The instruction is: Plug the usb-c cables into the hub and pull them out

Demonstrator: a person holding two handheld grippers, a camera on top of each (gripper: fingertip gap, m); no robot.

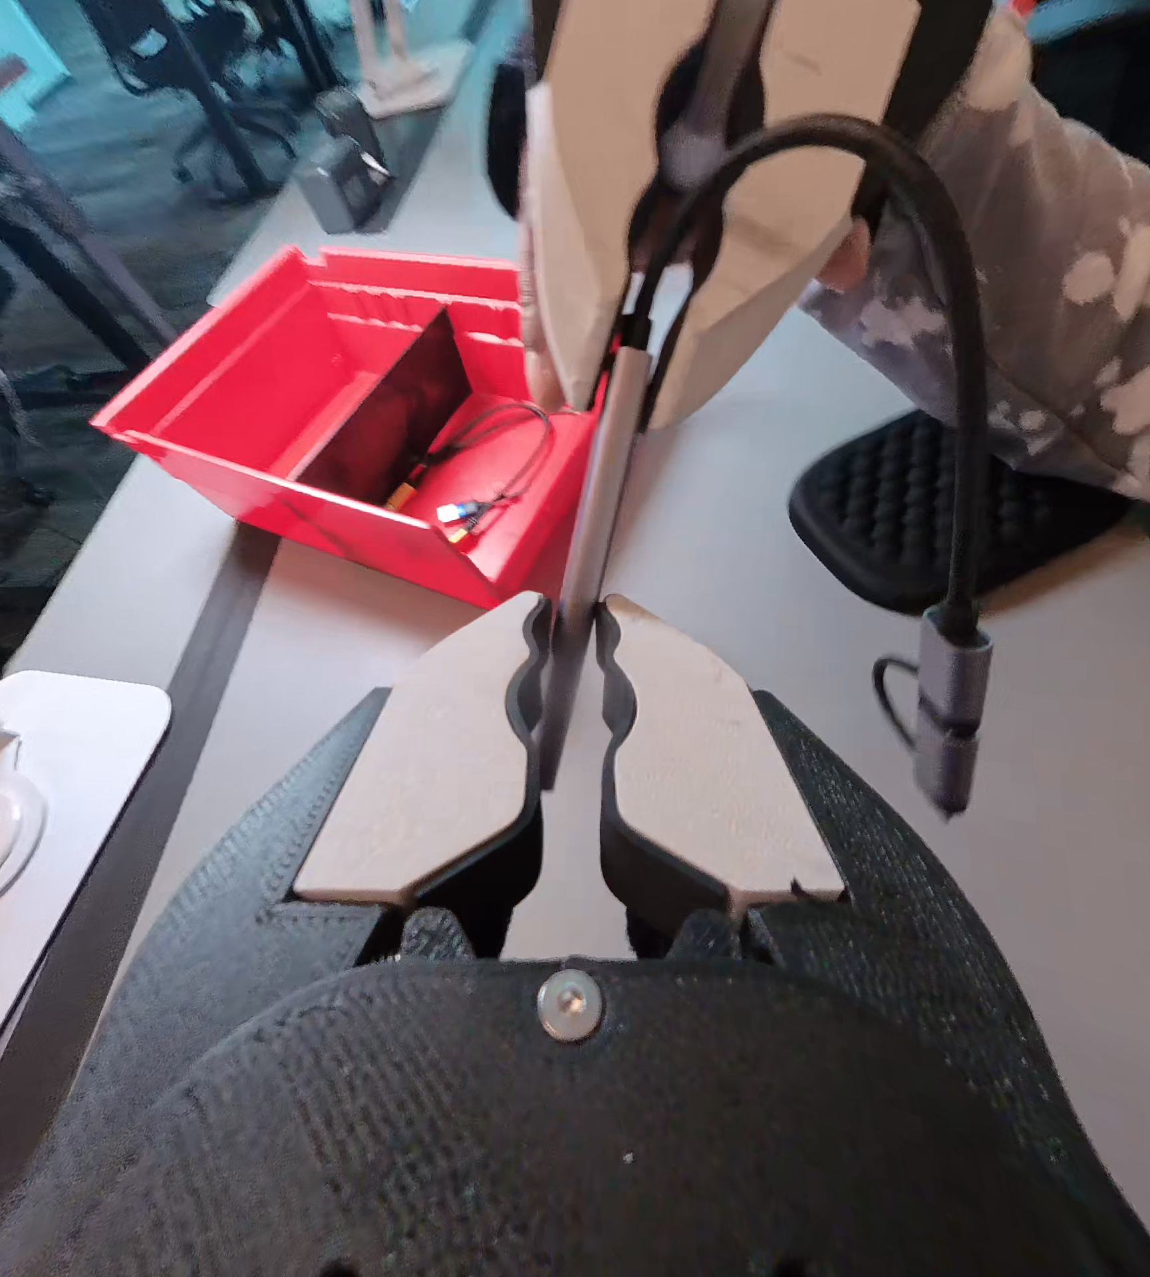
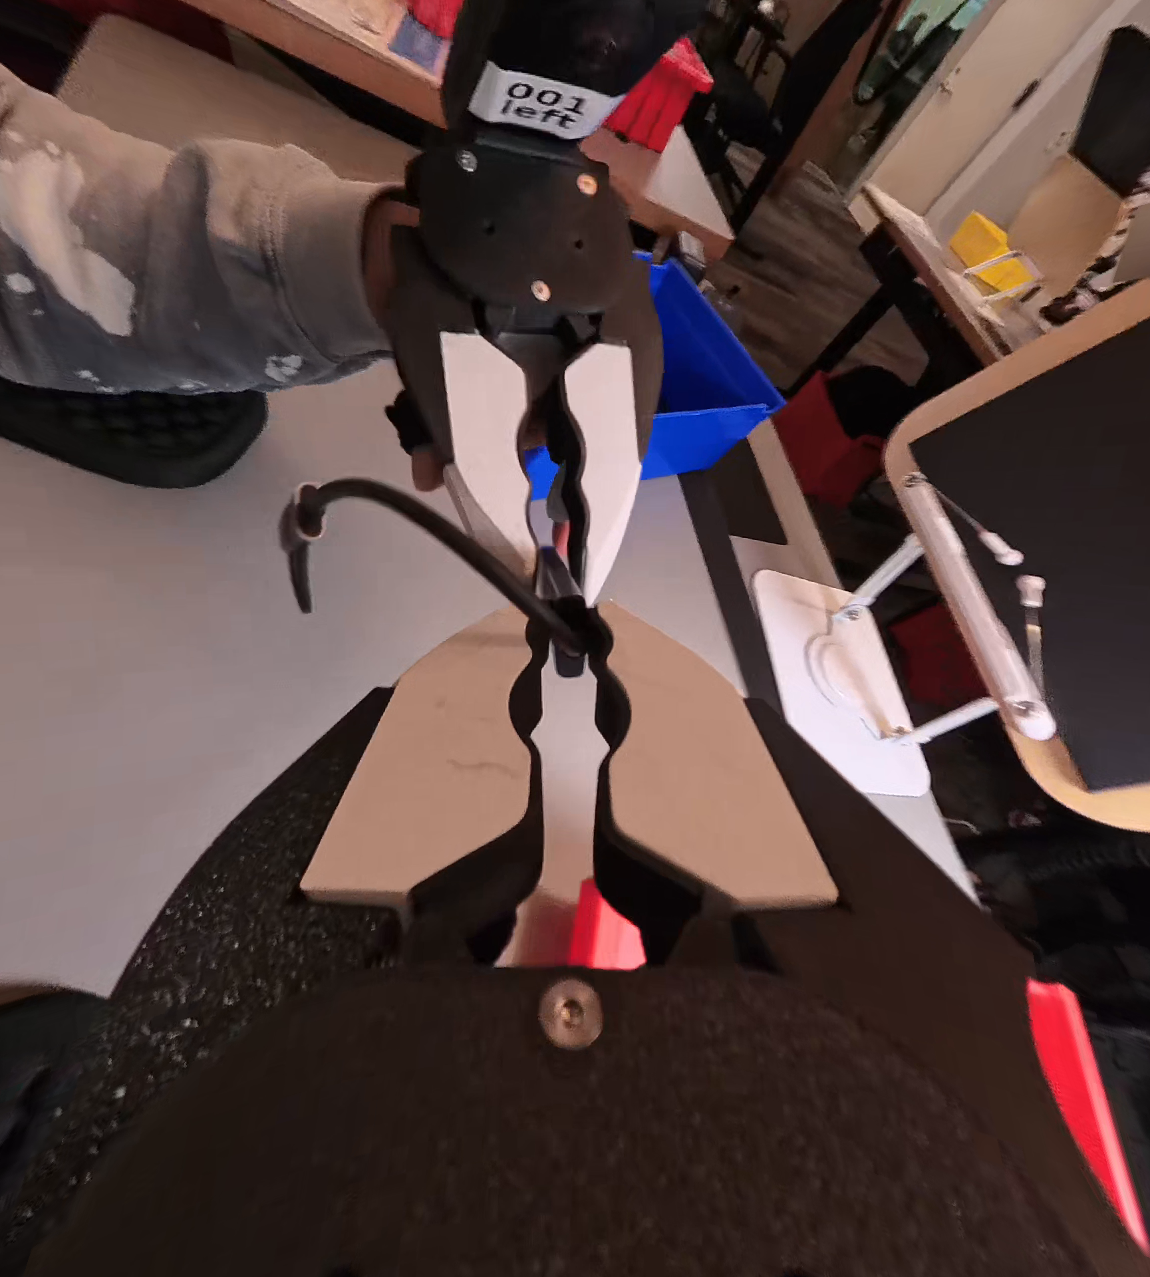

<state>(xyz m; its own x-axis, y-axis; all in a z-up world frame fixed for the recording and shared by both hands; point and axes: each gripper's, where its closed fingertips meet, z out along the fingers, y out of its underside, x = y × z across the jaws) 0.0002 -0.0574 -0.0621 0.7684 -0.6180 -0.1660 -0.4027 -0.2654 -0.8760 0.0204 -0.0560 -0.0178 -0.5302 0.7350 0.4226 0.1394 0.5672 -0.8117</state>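
Observation:
My left gripper [image 1: 575, 608] is shut on the near end of a slim grey hub [image 1: 599, 484], held edge-on above the grey table [image 1: 800, 864]. My right gripper [image 1: 627, 387] faces it and is shut on the black usb-c cable's plug at the hub's far end. The braided cable [image 1: 931, 276] loops up and over, and its grey connector end [image 1: 952, 698] hangs free on the right. In the right wrist view, my right gripper [image 2: 568, 618] pinches the black plug against the left gripper's tips [image 2: 561, 580]. The cable [image 2: 420, 511] arcs left. The plug-to-hub joint is hidden.
A red bin [image 1: 323, 428] holding loose cables sits behind the hub. A black mesh pad [image 1: 917, 511] lies at the right under a person's sleeve [image 1: 1076, 311]. A white stand base [image 1: 40, 829] is at the left edge. A blue bin [image 2: 703, 387] stands behind the left gripper. There is about 5 cm between the tips of the two grippers.

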